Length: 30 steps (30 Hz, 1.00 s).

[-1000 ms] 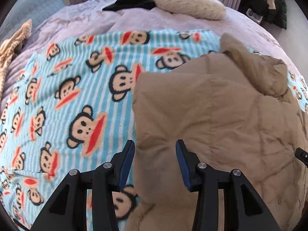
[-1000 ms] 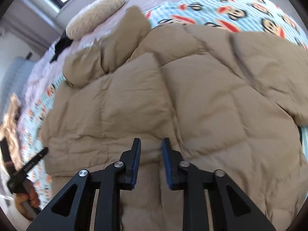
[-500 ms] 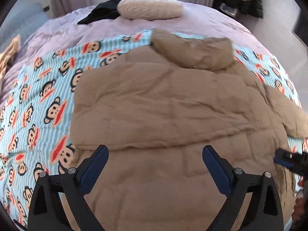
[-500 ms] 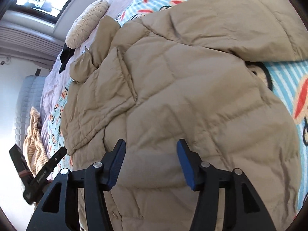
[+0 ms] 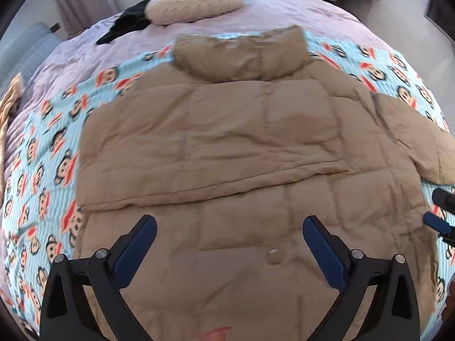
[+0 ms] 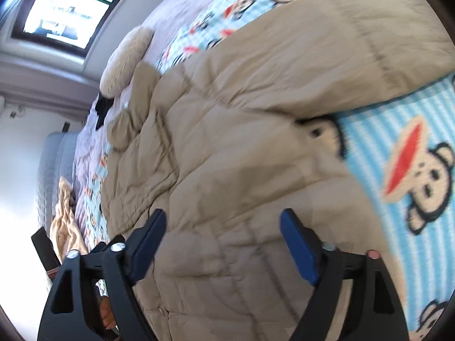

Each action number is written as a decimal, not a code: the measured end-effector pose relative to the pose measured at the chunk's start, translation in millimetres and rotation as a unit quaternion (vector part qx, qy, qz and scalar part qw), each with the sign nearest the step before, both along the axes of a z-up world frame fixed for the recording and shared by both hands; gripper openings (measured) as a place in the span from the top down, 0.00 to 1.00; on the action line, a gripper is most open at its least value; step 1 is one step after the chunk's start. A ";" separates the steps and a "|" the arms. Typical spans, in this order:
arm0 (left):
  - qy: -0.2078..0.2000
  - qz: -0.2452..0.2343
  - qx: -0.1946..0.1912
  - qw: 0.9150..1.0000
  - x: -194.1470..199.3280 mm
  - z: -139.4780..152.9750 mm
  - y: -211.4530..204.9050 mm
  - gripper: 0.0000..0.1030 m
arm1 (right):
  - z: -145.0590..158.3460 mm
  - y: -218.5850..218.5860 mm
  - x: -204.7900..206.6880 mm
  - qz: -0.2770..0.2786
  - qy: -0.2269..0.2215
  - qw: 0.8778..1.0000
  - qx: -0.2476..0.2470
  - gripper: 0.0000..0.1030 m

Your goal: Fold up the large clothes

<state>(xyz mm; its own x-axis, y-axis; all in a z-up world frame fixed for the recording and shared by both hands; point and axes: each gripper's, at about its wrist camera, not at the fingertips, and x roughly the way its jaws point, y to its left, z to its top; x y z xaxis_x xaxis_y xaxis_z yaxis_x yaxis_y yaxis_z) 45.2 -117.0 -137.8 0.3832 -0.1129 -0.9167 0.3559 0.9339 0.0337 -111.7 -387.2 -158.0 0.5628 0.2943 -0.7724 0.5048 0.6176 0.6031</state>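
A tan quilted puffer jacket (image 5: 227,147) lies on a monkey-print blanket (image 5: 42,153) on the bed, hood (image 5: 241,54) at the far end. One sleeve is folded across the body; the other sleeve (image 5: 412,142) lies out to the right. My left gripper (image 5: 227,238) is open and empty above the jacket's lower part. My right gripper (image 6: 223,233) is open and empty over the jacket's (image 6: 241,142) right side, near its outstretched sleeve (image 6: 341,51). The right gripper's fingertips (image 5: 438,221) show at the left view's right edge.
A cream pillow (image 5: 193,2) and a dark garment (image 5: 125,25) lie at the bed's head on a lilac cover (image 5: 284,8). A beige cloth (image 6: 65,213) lies at the bed's left side. A window (image 6: 62,8) is beyond the bed.
Both grippers opened wide, letting go of the jacket. The left gripper moved right to the jacket's middle; the right gripper swung toward the right sleeve side.
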 end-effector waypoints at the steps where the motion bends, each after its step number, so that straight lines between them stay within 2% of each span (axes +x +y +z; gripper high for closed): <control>1: 0.001 -0.007 -0.002 1.000 -0.6 0.4 -7.1 0.00 | 1.0 -7.8 -4.8 -0.009 -0.003 1.000 0.001 0.16; 4: 0.009 -0.020 -0.010 1.000 -1.0 -1.1 -27.4 0.00 | 3.5 -33.9 -22.2 -0.045 -0.014 0.999 -0.002 0.15; 8: 0.037 -0.040 -0.014 0.998 -2.0 -9.6 -53.4 0.00 | 2.2 -74.1 -49.9 -0.120 -0.025 0.992 0.006 0.15; 12: 0.038 -0.065 -0.021 0.997 -6.8 -8.8 -71.5 0.00 | -4.9 -123.5 -77.1 -0.191 -0.014 0.981 0.027 0.15; 15: 0.045 -0.071 -0.029 0.996 -6.6 -8.5 -80.3 0.00 | -9.8 -156.5 -93.9 -0.240 -0.026 0.969 0.051 0.15; 19: 0.046 -0.063 -0.038 0.996 -2.9 -6.0 -82.8 0.00 | -17.6 -199.5 -112.9 -0.311 -0.067 0.943 0.094 0.15; 23: 0.040 -0.054 -0.041 0.997 0.0 -2.3 -82.2 0.00 | -33.5 -232.5 -116.9 -0.365 -0.121 0.906 0.178 0.15; 26: 0.034 -0.052 -0.038 0.997 1.6 1.1 -76.4 0.00 | -43.7 -241.0 -108.4 -0.388 -0.140 0.884 0.221 0.15; 27: 0.033 -0.049 -0.038 0.998 2.7 2.1 -74.3 0.00 | -46.6 -244.3 -104.8 -0.397 -0.147 0.875 0.235 0.21; 29: 0.034 -0.041 -0.041 0.998 5.4 2.9 -68.4 0.00 | -49.0 -245.5 -95.4 -0.400 -0.153 0.867 0.256 0.52; 30: 0.036 -0.034 -0.041 0.998 7.6 2.6 -63.8 0.00 | -52.0 -245.6 -87.0 -0.393 -0.156 0.865 0.270 0.82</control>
<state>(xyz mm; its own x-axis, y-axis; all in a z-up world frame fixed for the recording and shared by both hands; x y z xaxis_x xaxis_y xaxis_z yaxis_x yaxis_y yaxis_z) 52.7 -180.7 -135.2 0.3059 -0.2120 -0.9282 0.4179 0.9059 -0.0692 -198.7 -632.8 -210.0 0.9095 -0.0043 -0.4157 0.4009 -0.2560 0.8796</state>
